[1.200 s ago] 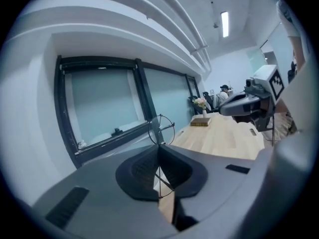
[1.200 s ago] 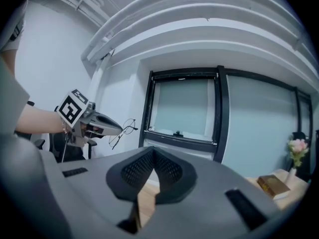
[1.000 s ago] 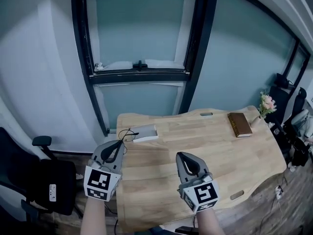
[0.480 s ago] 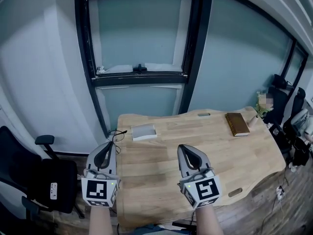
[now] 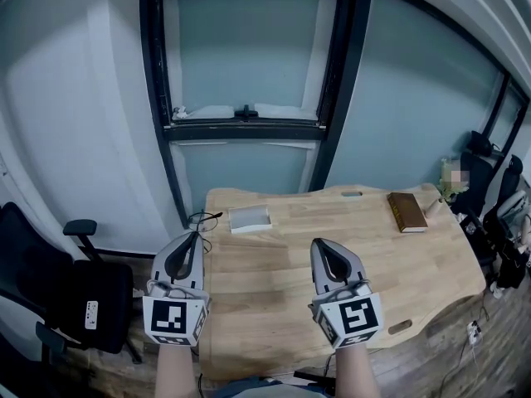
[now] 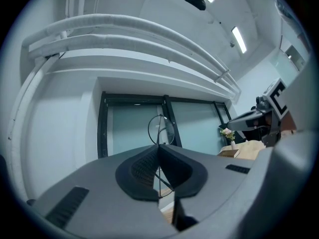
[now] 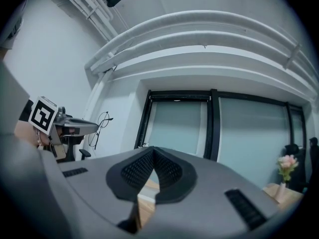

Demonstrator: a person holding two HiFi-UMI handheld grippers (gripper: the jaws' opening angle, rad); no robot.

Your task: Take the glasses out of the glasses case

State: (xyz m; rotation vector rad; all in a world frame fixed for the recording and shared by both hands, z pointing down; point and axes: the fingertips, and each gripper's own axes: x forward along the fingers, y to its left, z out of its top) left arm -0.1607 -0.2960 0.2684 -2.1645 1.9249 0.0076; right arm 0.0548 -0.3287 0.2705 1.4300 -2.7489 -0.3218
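Note:
My left gripper (image 5: pixel 192 238) is shut on thin wire-rimmed glasses (image 5: pixel 202 220), held in the air just off the wooden table's (image 5: pixel 274 284) left edge. In the left gripper view the glasses (image 6: pixel 161 128) stick up from between the closed pads (image 6: pixel 144 166). The open grey glasses case (image 5: pixel 250 218) lies on the table's far left, to the right of the glasses. My right gripper (image 5: pixel 321 244) hovers over the table's middle, shut with nothing in it. The right gripper view shows its closed jaws (image 7: pixel 152 151), with the left gripper (image 7: pixel 75 127) and the glasses (image 7: pixel 101 128) at left.
A brown book (image 5: pixel 406 211) lies at the table's far right, beside a vase of flowers (image 5: pixel 452 182) under a blurred patch. A black office chair (image 5: pixel 70 293) stands left of the table. More chairs (image 5: pixel 502 222) stand at the right. Dark-framed windows (image 5: pixel 249 114) rise behind.
Both grippers have risen a little. The left one has carried the glasses leftward, away from the case and past the table's edge.

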